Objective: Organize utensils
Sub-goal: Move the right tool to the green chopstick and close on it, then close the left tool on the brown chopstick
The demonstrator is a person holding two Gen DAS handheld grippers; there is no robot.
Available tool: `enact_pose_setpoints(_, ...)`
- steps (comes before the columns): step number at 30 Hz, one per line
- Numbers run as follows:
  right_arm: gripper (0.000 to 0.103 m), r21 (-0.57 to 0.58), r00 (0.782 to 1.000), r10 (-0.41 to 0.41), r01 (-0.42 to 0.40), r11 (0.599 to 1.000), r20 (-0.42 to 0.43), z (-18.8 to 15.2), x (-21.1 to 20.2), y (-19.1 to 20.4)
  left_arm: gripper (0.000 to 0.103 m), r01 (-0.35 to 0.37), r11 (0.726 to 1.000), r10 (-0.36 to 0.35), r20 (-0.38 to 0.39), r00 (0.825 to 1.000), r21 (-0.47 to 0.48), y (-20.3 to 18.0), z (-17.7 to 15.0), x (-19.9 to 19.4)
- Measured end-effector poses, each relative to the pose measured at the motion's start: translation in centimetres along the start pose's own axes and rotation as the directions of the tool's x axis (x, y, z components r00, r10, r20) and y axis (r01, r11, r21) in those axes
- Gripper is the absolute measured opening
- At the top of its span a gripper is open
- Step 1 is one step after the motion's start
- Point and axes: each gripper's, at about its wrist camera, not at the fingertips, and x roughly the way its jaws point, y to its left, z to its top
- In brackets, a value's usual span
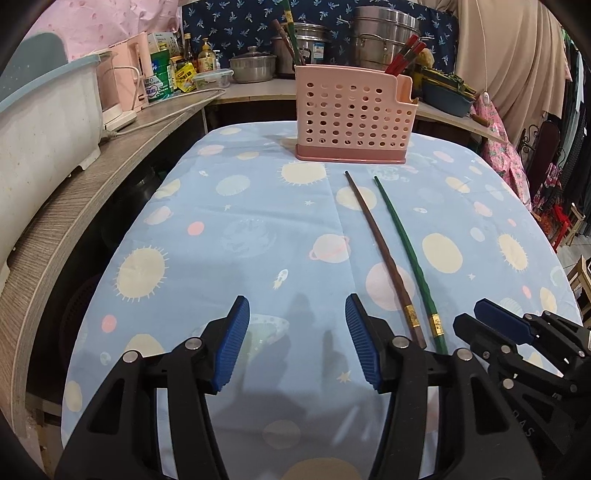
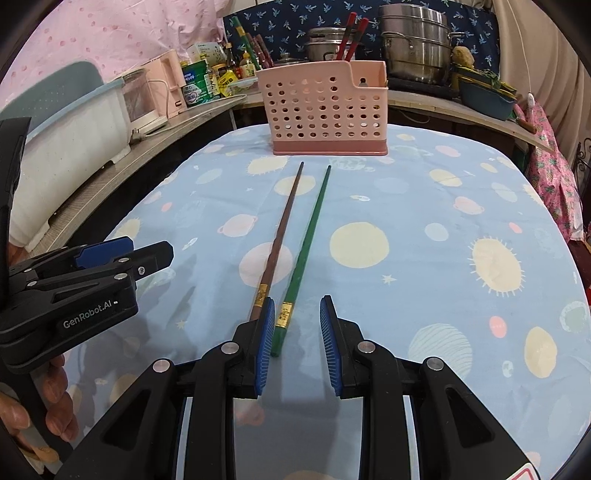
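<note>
The right tool (image 2: 297, 332) hangs low over the counter (image 2: 424, 229) with its blue-padded jaws parted and nothing held. The near, gold-banded end of the long green chopstick (image 2: 308, 240) lies in the gap between the pads, close to the left one, which also covers the near end of the long dark brown chopstick (image 2: 282, 218). The left tool (image 1: 297, 343), also spread wide and empty, sits to the left of both sticks over bare cloth.

The two chopsticks lie side by side on the blue planet-print cloth, tips pointing far toward the pink perforated plastic utensil holder (image 2: 325, 110), which stands upright at the far edge and already carries red-handled sticks (image 2: 351, 35) in its right compartment.

The step in hand looks like the pick-up of the green chopstick. The next move seems to call for centring the jaws on that stick alone, closing on its thick end, then lifting and tipping it into a compartment.

Whether the pads touch the cloth or hover cannot be told. The brown stick's near end is hidden in the right wrist view, and the holder's inner dividers and contents are mostly screened by its wall.
</note>
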Motion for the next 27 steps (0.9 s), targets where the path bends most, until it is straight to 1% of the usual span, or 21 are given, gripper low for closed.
enact_pose_setpoints(8,0.025,-0.005,1.0,0.006,-0.006,1.0,-0.025,0.0,1.4,0.8,0.053,0.004,1.0,-0.004,-0.012,1.0,-0.004,0.4,-0.3,0.4)
enact_pose_setpoints(12,0.023,0.0,0.999,0.003,-0.003,1.0,-0.042,-0.3,2.0,0.7,0.058,0.002,1.0,-0.002,-0.005,1.0,-0.004,0.4,-0.3,0.3)
enact_pose_setpoints(15,0.016,0.011,0.998,0.003,-0.003,1.0,-0.061,-0.6,2.3,0.3,0.058,0.006,1.0,-0.006,-0.006,1.0,-0.003,0.4,-0.2,0.3)
enact_pose_setpoints(17,0.009,0.015,0.998,0.0,0.001,1.0,-0.068,-0.9,2.3,0.0,0.058,0.007,1.0,-0.007,-0.006,1.0,0.002,0.3,-0.2,0.3)
enact_pose_setpoints(20,0.007,0.035,0.998,-0.005,0.008,0.999,-0.066,-1.2,1.9,-0.9,0.061,0.007,1.0,-0.007,-0.01,1.0,0.008,-0.2,-0.3,0.5)
enact_pose_setpoints(24,0.007,0.073,0.998,-0.025,0.029,0.997,-0.06,-1.6,1.2,-2.7,0.065,0.017,1.0,-0.017,-0.011,1.0,0.017,-1.2,-0.4,0.5)
enact_pose_setpoints(27,0.007,0.099,0.998,-0.044,0.049,0.994,-0.054,-1.9,0.6,-4.1,0.065,0.034,0.999,-0.033,-0.012,0.999,0.027,-2.2,-0.3,0.6)
